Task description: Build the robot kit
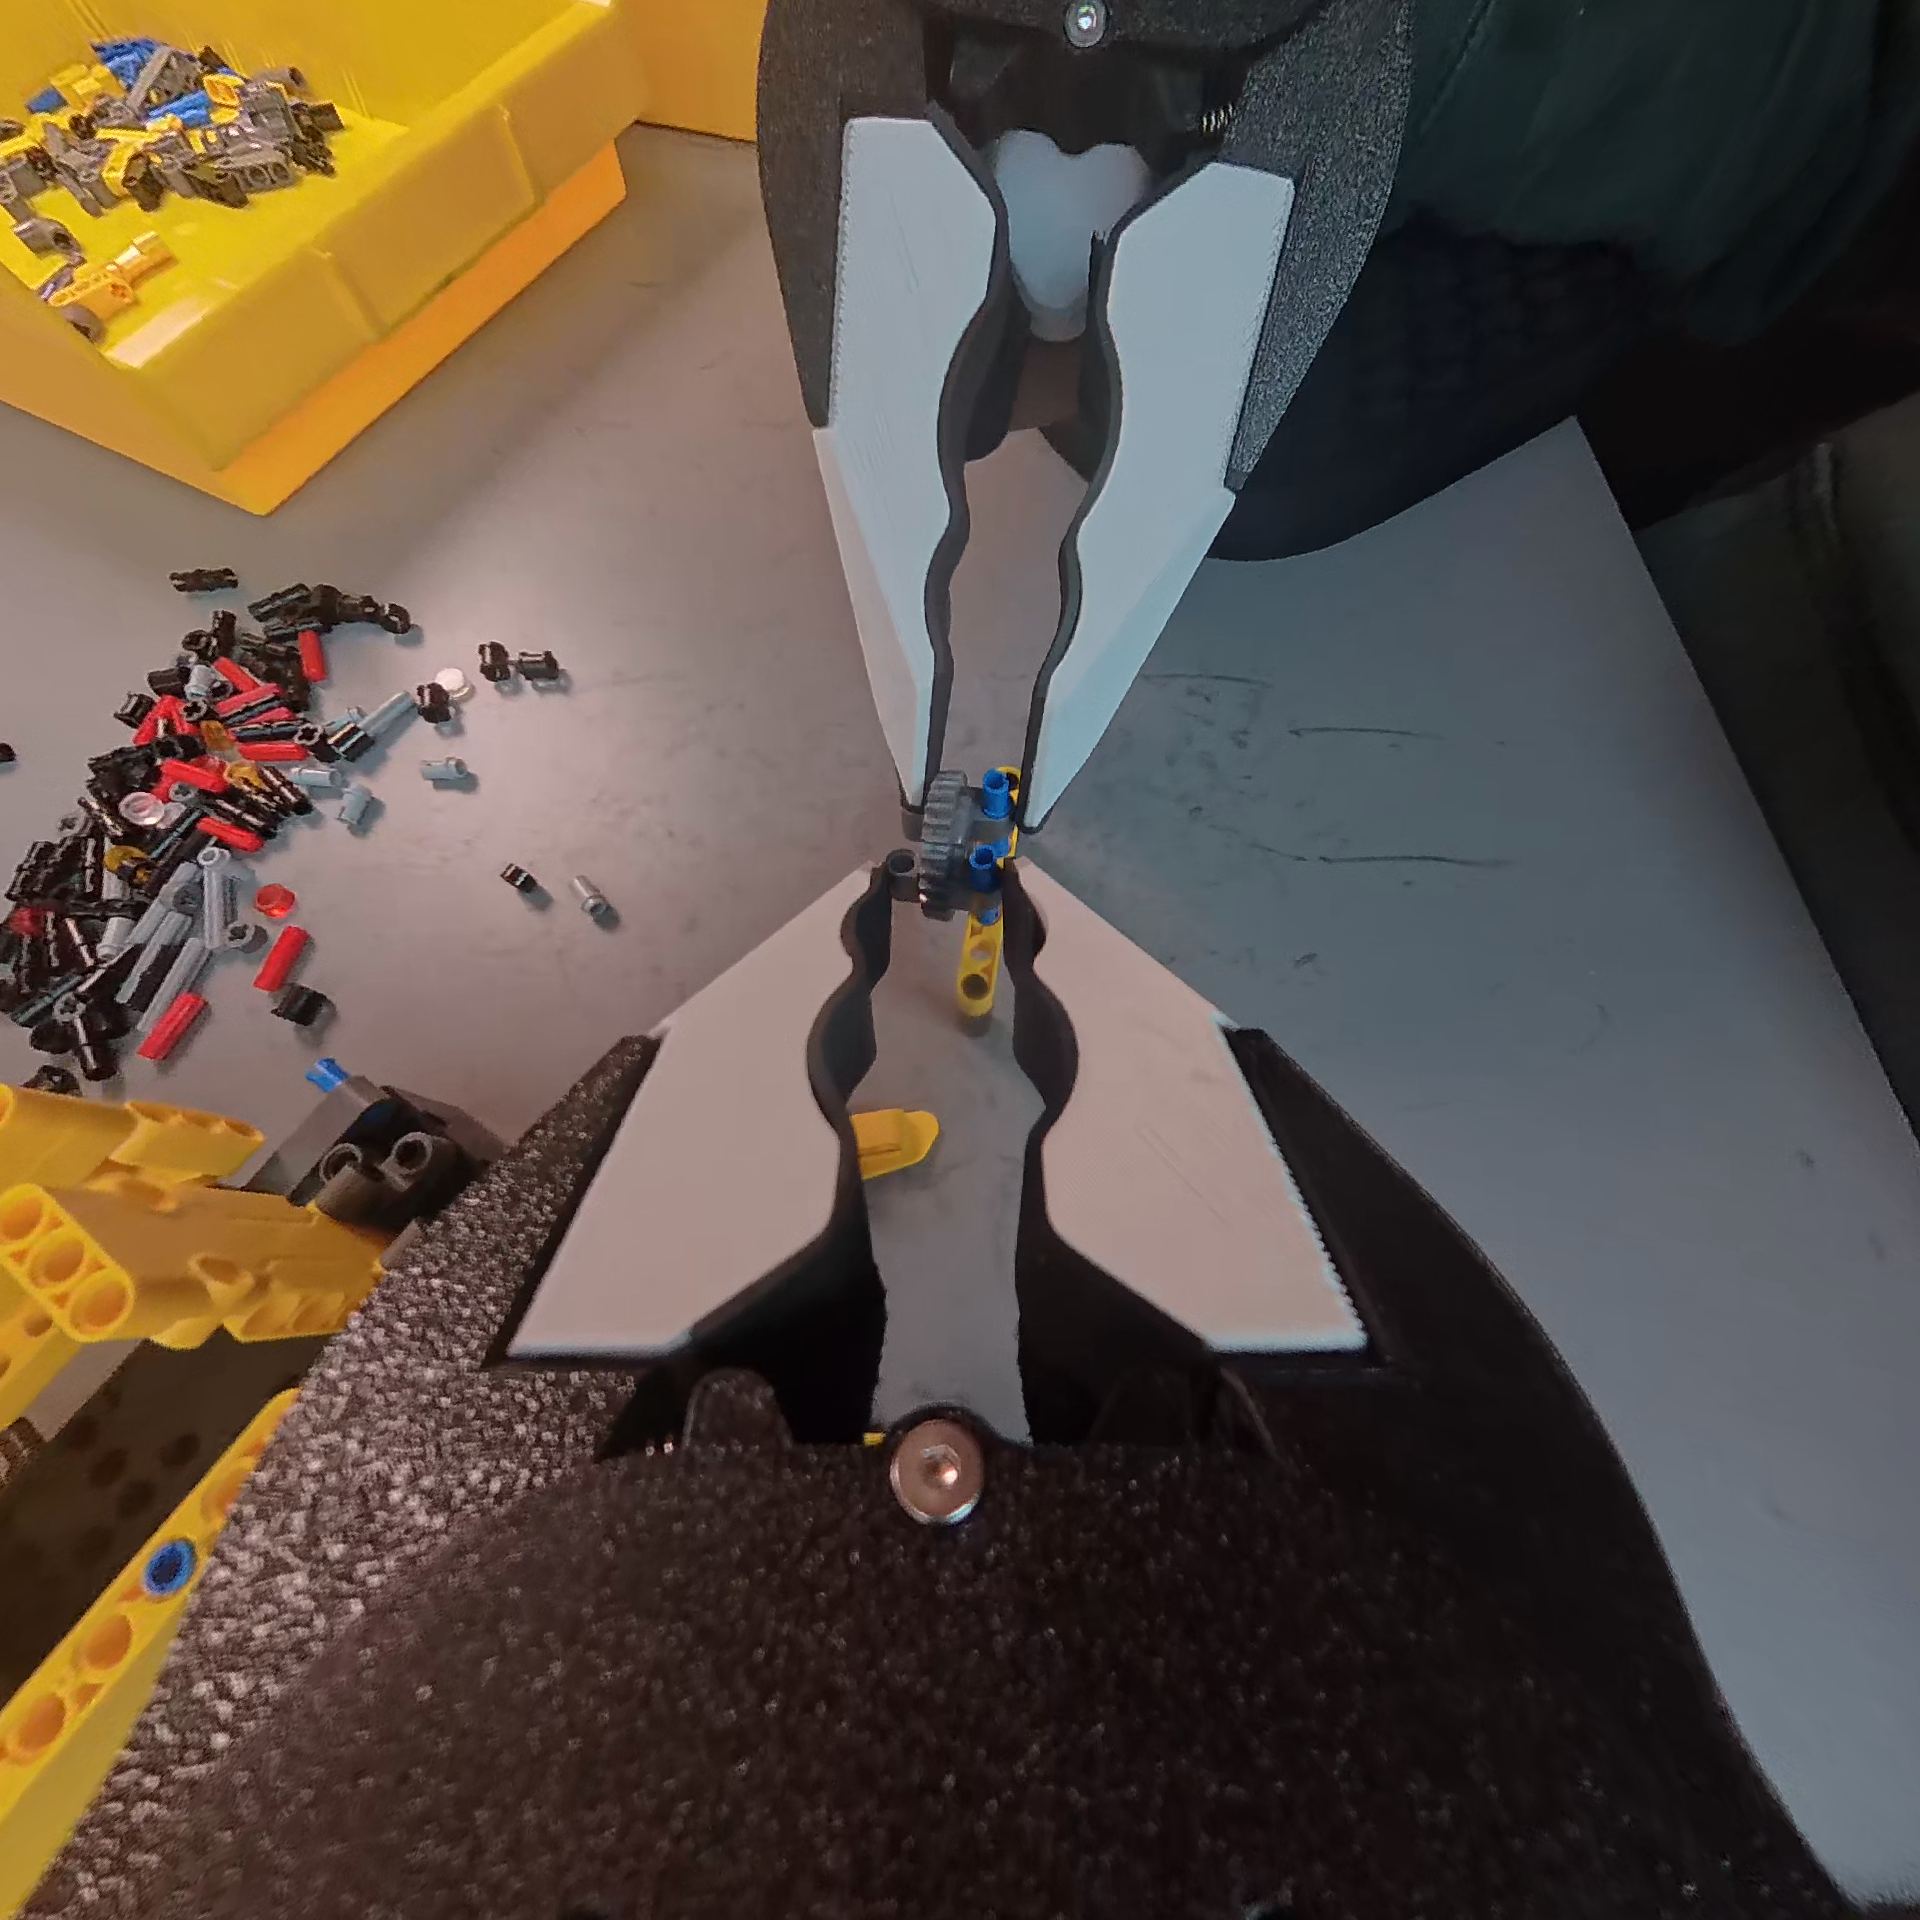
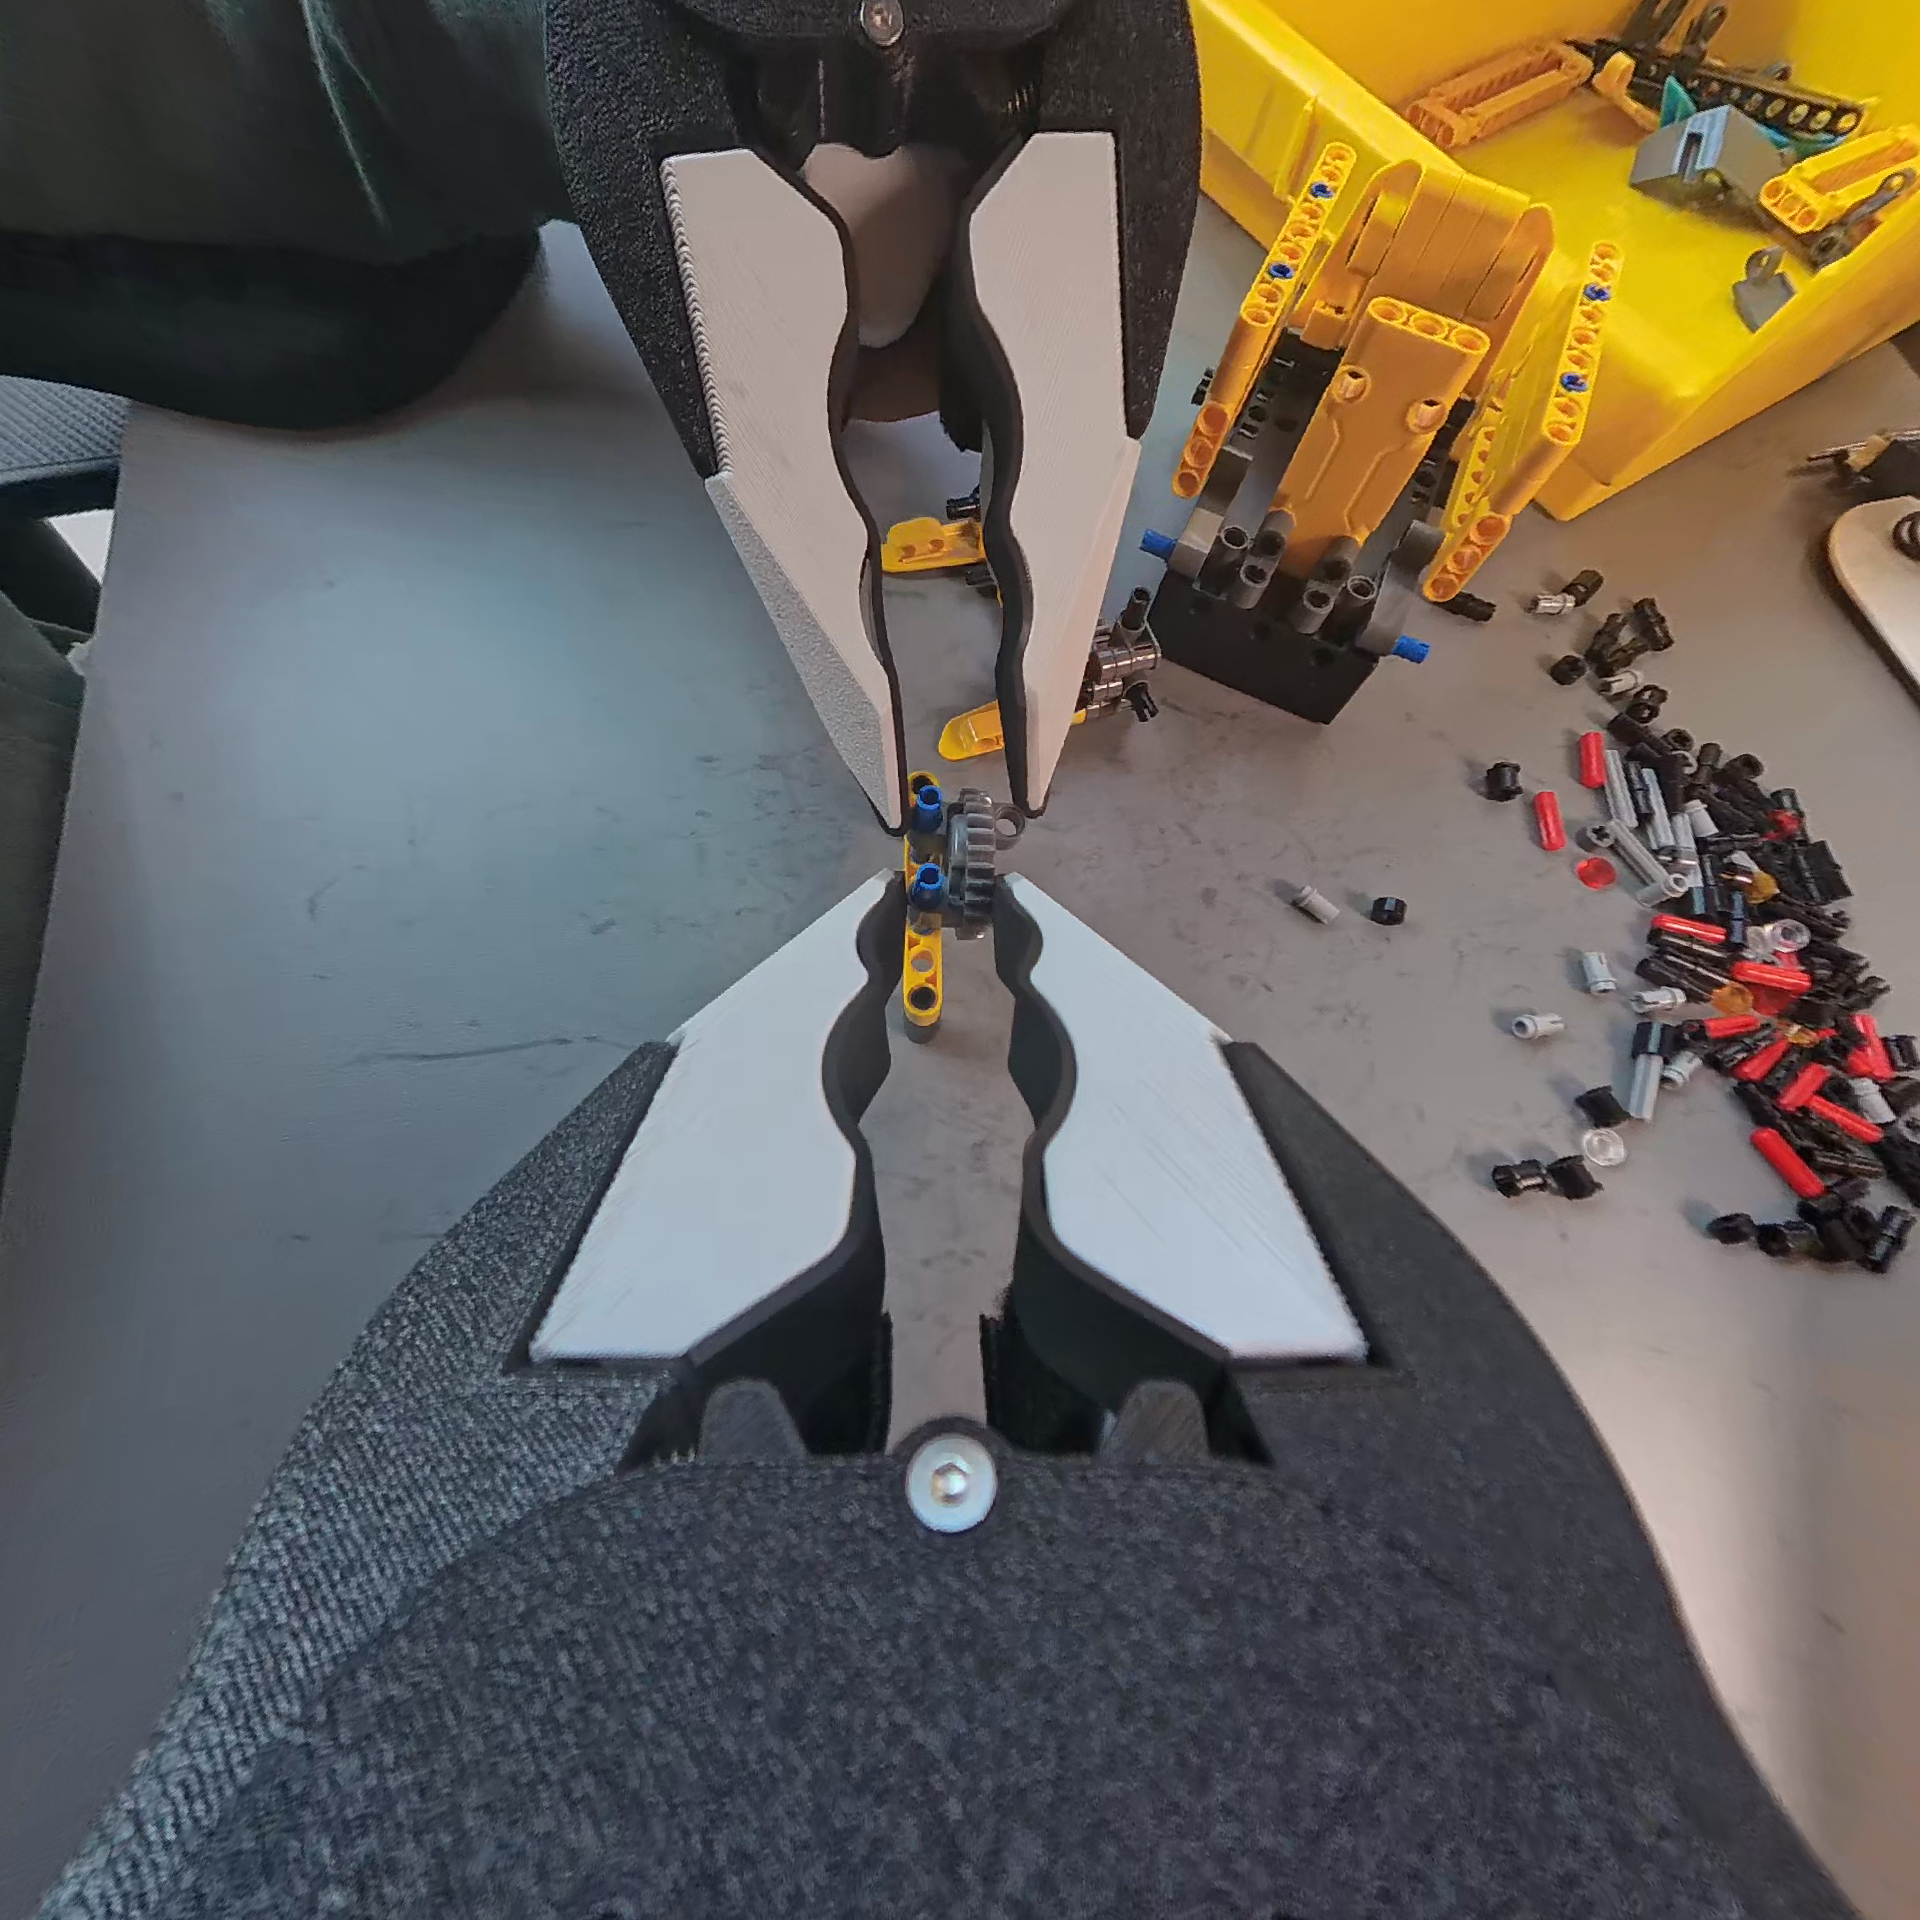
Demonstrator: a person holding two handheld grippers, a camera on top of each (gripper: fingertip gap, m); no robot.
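At the centre of both wrist views the two grippers meet tip to tip over one small assembly [image 1: 971,847]: a dark grey gear [image 1: 943,831] beside a short yellow beam [image 1: 982,951] studded with blue pins [image 1: 994,792], held above the grey worktop [image 1: 1455,935]. The left gripper [image 1: 948,878], rising from the bottom of its own view, is clenched on the assembly at a black bush beside the gear; the right gripper [image 1: 966,821], coming down from the top there, is clamped across the gear and the pins. In the right wrist view the same pair shows mirrored, the right gripper [image 2: 948,881] from below and the left gripper [image 2: 961,821] from above. The step in hand looks like a two-handed press or adjustment of the assembly. To my eye, any further move calls for small, steady pressure, since both grips are only at the fingertips. Open worktop lies at the right of the left view, up to its edge at the upper right. The left of that view is crowded: a pile of loose pins [image 1: 177,810] at mid-left, a yellow bin [image 1: 343,260] at the upper left, a half-built yellow model [image 1: 135,1247] at the lower left.
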